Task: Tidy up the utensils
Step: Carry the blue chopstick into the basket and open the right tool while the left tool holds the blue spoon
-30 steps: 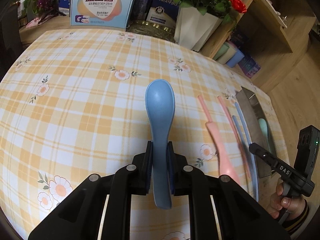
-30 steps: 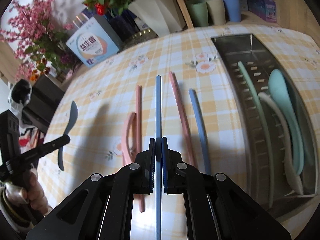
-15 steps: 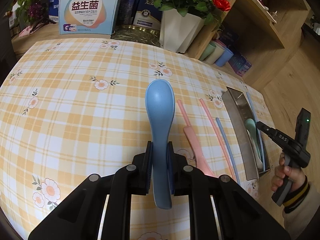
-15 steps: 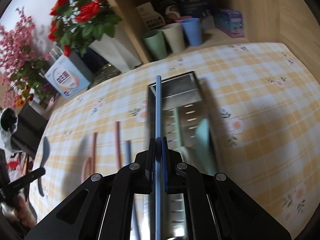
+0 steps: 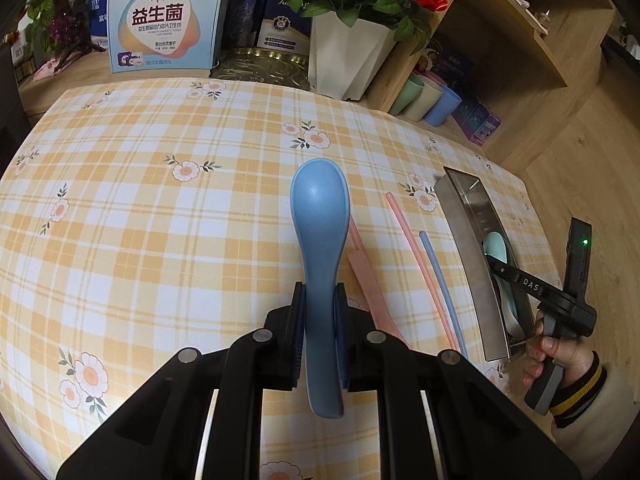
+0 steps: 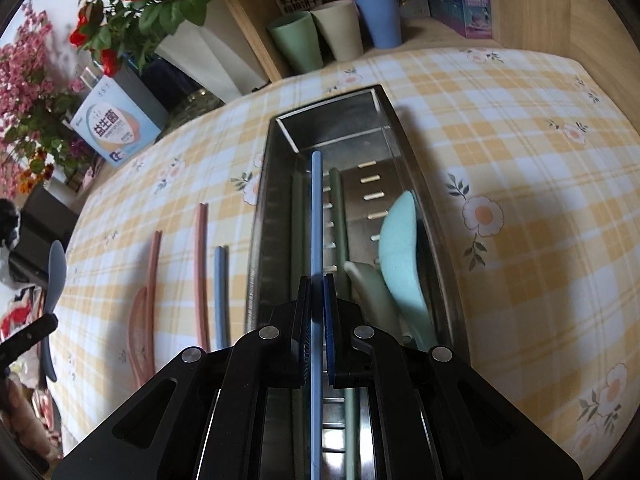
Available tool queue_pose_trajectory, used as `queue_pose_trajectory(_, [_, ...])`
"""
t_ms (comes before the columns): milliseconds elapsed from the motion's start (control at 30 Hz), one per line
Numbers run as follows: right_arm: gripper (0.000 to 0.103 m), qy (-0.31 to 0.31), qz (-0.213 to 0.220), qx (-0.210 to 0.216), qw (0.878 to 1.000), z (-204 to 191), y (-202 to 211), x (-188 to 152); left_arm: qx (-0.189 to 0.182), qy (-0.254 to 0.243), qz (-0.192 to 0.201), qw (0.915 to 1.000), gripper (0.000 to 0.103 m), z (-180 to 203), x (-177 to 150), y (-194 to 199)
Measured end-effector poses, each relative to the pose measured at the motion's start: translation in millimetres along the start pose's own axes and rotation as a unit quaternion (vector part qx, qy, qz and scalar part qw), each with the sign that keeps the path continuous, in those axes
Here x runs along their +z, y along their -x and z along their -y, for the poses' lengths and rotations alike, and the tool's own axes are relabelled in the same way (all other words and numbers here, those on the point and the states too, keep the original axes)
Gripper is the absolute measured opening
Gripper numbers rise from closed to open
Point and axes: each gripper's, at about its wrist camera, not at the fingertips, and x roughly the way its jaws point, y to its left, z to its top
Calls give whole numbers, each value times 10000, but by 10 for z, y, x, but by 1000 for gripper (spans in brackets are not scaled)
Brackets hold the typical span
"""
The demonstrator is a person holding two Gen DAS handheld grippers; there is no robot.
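Chopstick (image 6: 316, 216), blue, clamped between the shut jaws of the right gripper (image 6: 317, 300), hung lengthwise over the steel tray (image 6: 264, 184) near the table's right edge. Best done by lowering until the far tip sat near the tray floor, keeping the stick parallel to the long walls, and only then letting go; judged likely to bounce or lie crosswise if dropped from height. Already in the tray: two green chopsticks (image 6: 339, 216), a mint spoon (image 6: 402, 256) and a pale spoon (image 6: 372, 292) toward the near end, leaving the left lane as the free slot. Blue spoon (image 5: 320, 240) gripped by its handle in the left gripper (image 5: 320, 320), jaws closed on it, bowl forward, held above the middle of the checked tablecloth (image 5: 160, 220). Left on the cloth just beside the tray's left wall: a second blue chopstick (image 6: 221, 288), two pink chopsticks (image 6: 200, 264) and a pink spoon (image 6: 138, 328). Along the table's far edge: a white flower pot (image 5: 348, 56), a printed box (image 5: 160, 20), and three cups (image 6: 336, 28) on a shelf. Nothing noted blocking the tray opening.
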Motion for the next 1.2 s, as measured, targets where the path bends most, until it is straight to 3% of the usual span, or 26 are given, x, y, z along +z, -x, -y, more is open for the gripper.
queue_pose_trajectory(400, [6, -97, -35, 10, 9999, 5, 19, -4, -15, -9, -61, 10000, 13, 78, -14, -21])
queue_pose_trajectory(767, [10, -85, 207, -316, 9993, -5, 346, 47, -67, -41, -102, 9999, 13, 309, 63, -63])
queue_pose_trajectory(800, [12, -100, 219, -284, 9993, 10, 371, 51, -78, -55, -106, 9999, 13, 342, 71, -71])
queue_pose_trajectory(833, [21, -112, 237, -248, 9993, 26, 404, 49, -99, -73, -119, 9999, 13, 384, 83, -87])
queue_pose_trajectory(867, [40, -111, 281, -258, 9992, 44, 448, 48, -128, -92, -146, 9998, 13, 441, 96, -112])
queue_pose_trajectory(900, [48, -85, 337, -304, 9989, 48, 482, 47, -146, -109, -168, 9997, 13, 489, 105, -134])
queue_pose_trajectory(1000, [50, 15, 410, -365, 9985, 83, 579, 48, -219, -165, -242, 9993, 13, 640, 129, -201])
queue_pose_trajectory(1200, [65, -32, 496, -552, 9972, 317, 735, 36, -455, -435, -395, 9972, 13, 1085, 155, -341])
